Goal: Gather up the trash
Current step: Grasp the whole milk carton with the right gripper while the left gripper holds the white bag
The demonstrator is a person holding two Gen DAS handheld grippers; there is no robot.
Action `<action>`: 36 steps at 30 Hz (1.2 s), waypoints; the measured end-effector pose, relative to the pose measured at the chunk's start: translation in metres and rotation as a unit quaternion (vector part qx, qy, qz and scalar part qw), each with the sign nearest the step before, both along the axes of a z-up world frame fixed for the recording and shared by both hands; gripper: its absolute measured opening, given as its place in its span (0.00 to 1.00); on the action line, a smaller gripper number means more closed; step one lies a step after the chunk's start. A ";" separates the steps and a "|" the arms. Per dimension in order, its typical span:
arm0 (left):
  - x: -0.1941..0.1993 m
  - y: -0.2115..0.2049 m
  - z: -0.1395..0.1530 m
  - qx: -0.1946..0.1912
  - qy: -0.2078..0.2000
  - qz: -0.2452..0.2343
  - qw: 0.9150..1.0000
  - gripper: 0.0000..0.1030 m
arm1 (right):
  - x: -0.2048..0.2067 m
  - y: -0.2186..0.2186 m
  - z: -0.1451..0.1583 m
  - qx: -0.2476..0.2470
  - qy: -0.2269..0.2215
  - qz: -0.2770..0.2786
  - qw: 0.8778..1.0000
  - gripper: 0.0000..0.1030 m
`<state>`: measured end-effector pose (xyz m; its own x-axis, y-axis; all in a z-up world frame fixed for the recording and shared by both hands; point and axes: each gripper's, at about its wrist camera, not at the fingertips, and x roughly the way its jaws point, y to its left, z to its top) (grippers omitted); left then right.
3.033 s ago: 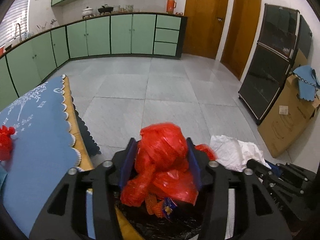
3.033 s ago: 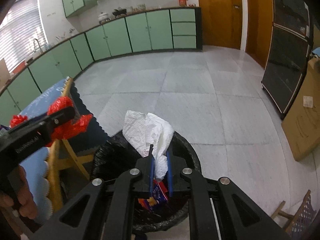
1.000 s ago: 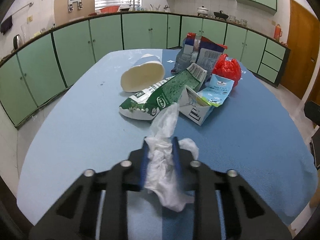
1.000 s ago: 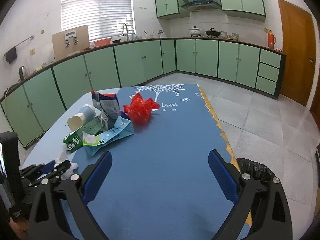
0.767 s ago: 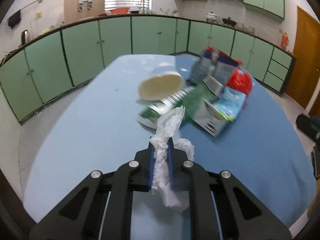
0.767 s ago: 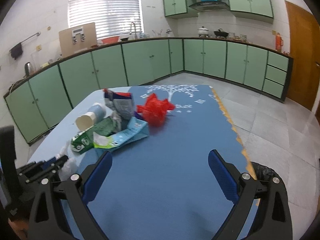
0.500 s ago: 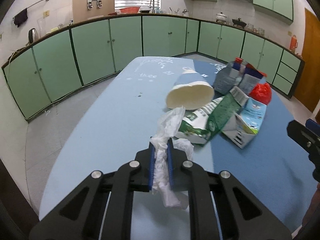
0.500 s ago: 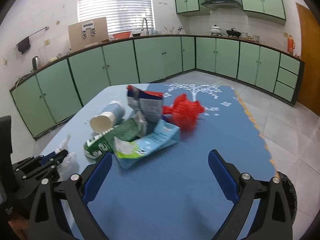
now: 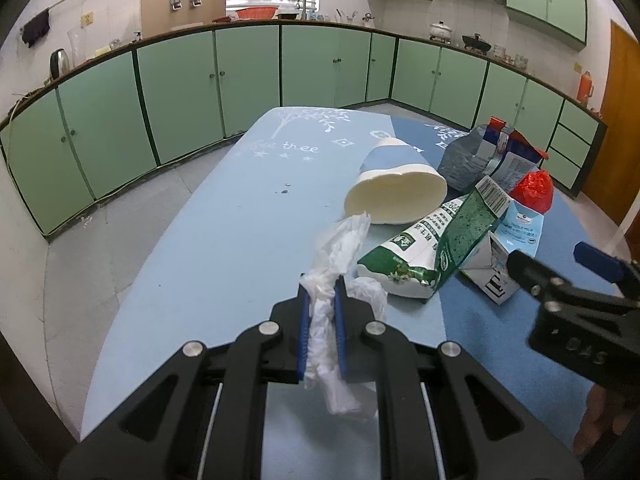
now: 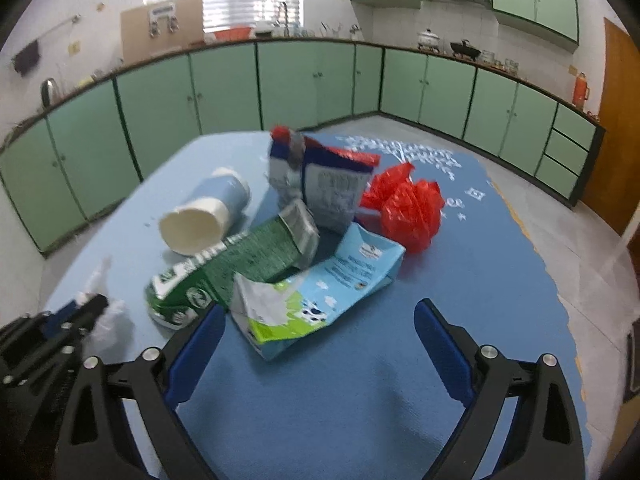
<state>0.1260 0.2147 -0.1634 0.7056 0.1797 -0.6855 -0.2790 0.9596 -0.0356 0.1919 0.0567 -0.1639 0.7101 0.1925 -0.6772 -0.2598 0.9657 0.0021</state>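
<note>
Left wrist view: left gripper clamped tight on a crumpled white plastic bag, which pokes up past the blue pads and hangs down behind them. Rest of the trash sits at 2 o'clock from the bag on the blue tablecloth: paper cup on its side, mouth toward camera, inside looks empty; flattened green carton just below it, touching; light blue milk carton beside that, top torn open, contents not visible; grey-blue packet standing behind; red plastic bag at 3 o'clock of the packet. Right gripper enters at 3 o'clock. Green cabinets ring the room, window with blinds at 12, orange door at far right.

Right wrist view: blurred. Right gripper jaws spread wide, nothing between them, pile at 12 o'clock just ahead. Milk carton nearest, green carton at 10, cup at 11, packet upright behind, red bag at 1. Left gripper with the white bag at 9 o'clock. Grey tiled floor right of the table.
</note>
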 end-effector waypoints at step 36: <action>0.005 -0.013 -0.002 0.003 -0.005 -0.027 1.000 0.10 | 0.027 -0.035 -0.021 -0.002 0.043 -0.075 0.996 0.87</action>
<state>0.1306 0.2013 -0.1650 0.7216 0.1452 -0.6769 -0.2270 0.9733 -0.0332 0.2191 0.0221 -0.1846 0.6695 0.0861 -0.7378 -0.1125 0.9936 0.0139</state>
